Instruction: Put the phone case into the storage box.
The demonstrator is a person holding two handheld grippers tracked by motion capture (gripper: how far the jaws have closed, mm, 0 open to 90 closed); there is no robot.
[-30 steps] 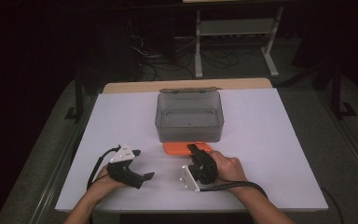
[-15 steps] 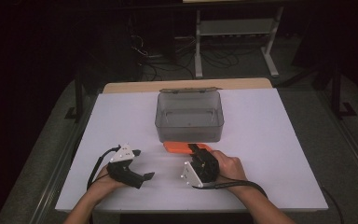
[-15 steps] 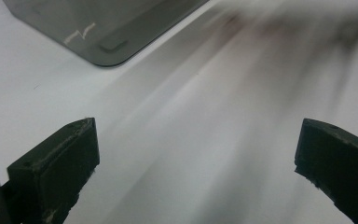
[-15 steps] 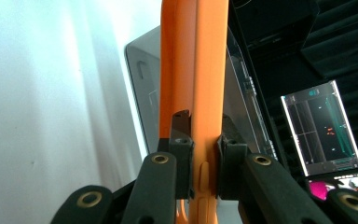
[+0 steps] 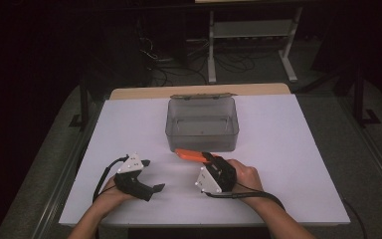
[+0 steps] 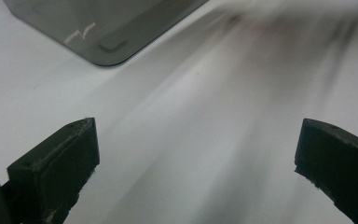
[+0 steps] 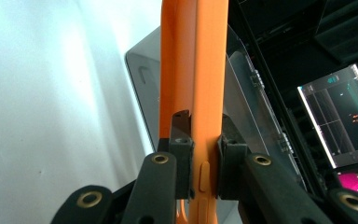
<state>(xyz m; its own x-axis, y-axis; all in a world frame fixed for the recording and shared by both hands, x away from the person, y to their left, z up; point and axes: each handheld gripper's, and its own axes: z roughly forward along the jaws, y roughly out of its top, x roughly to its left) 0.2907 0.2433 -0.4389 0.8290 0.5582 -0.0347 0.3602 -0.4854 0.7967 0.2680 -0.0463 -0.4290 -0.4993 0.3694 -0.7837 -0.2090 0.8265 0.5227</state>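
The right tool (image 5: 210, 160) is clamped on a flat orange case (image 5: 189, 155), which looks like a phone in an orange cover. In the right gripper view its two jaws press on the case's (image 7: 194, 84) two long edges, close to one end, and a side button sits just below the pads. The rest of the case juts out beyond the jaws. In the high view the case points left and away from the person, just in front of the grey box (image 5: 202, 124) and near its front wall; I cannot tell whether the case touches the worktop (image 5: 298, 149) or is lifted off it.

The left tool (image 5: 151, 174) rests low over the worktop, well to the left of the case. Its jaws stand wide apart with nothing between them. In the left gripper view a corner of the box (image 6: 107, 28) lies ahead of them on the white worktop (image 6: 191, 140).
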